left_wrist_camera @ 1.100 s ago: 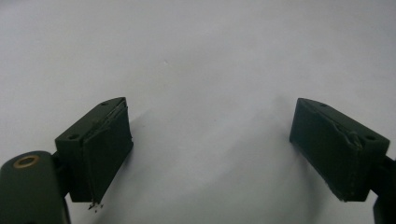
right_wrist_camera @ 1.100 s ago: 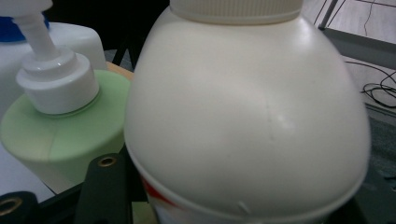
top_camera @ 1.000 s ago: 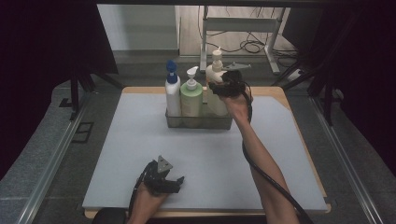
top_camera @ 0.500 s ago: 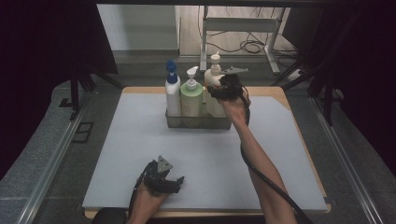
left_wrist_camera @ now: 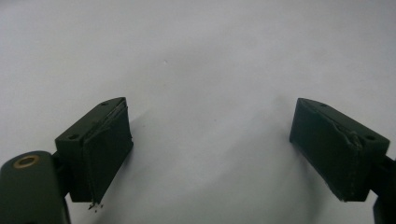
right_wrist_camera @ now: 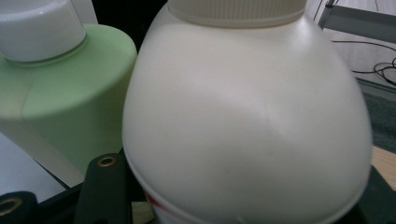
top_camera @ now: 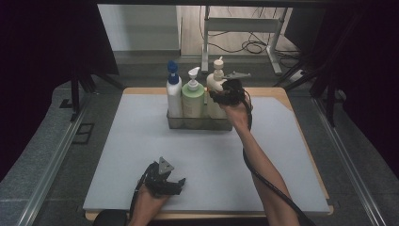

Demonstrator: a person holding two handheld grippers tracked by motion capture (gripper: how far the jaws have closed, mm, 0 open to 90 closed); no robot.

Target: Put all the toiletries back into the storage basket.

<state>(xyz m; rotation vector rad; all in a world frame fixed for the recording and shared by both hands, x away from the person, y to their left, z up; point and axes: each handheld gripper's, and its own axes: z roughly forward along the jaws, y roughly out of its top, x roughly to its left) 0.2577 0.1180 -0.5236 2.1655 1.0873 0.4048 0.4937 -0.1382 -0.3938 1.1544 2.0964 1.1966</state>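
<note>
Low in the frame, left hand-held gripper (top_camera: 162, 181) resting on the grey worktop (top_camera: 117, 155), jaws spread wide with nothing between. Farther up, at centre, right hand-held gripper (top_camera: 227, 92) clamped half-closed around the cream pump bottle (top_camera: 215, 84), rightmost of 3 in the clear tray (top_camera: 200, 123). Risk: could slip on the rounded shoulder, or knock the green bottle (top_camera: 193, 96) touching alongside.

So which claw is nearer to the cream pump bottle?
Right. The right claw is up against the cream pump bottle in the tray; the left claw rests open on the mat's near edge, far away.
</note>
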